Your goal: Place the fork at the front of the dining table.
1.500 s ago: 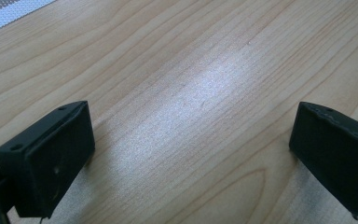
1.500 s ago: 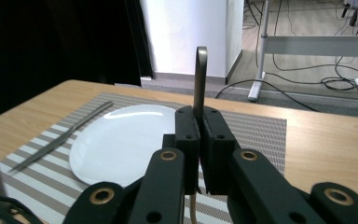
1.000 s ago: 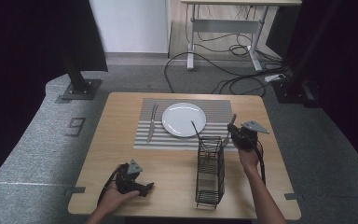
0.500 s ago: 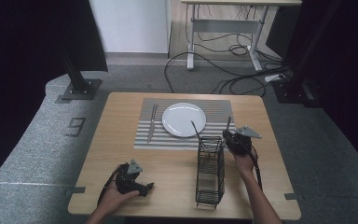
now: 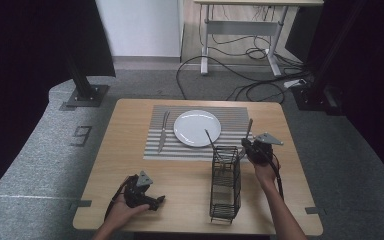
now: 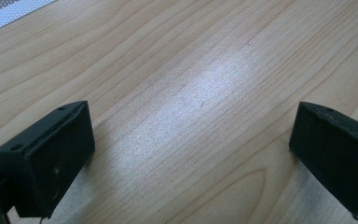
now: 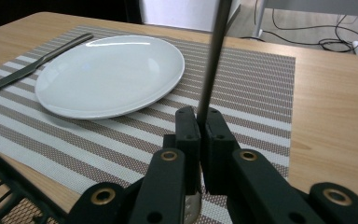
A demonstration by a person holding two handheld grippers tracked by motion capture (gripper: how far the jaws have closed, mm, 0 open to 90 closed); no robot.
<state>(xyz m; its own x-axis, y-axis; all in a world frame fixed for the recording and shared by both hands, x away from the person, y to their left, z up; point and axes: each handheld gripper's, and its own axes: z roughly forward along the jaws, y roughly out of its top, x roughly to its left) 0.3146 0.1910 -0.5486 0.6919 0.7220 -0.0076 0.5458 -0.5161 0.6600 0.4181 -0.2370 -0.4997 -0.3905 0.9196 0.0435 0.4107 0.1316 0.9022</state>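
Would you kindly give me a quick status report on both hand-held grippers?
Left hand-held gripper open, on bare table. Right hand-held gripper shut on utensil handle, beside wire caddy. Plate on placemat, nothing obstructing.

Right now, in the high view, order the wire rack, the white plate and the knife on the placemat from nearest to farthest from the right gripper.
From the right gripper, which is shut on a utensil handle:
1. Wire rack, just to its left, toward the table's front.
2. White plate, farther left, on the placemat's middle.
3. Knife, farthest, at the placemat's left edge beyond the plate.
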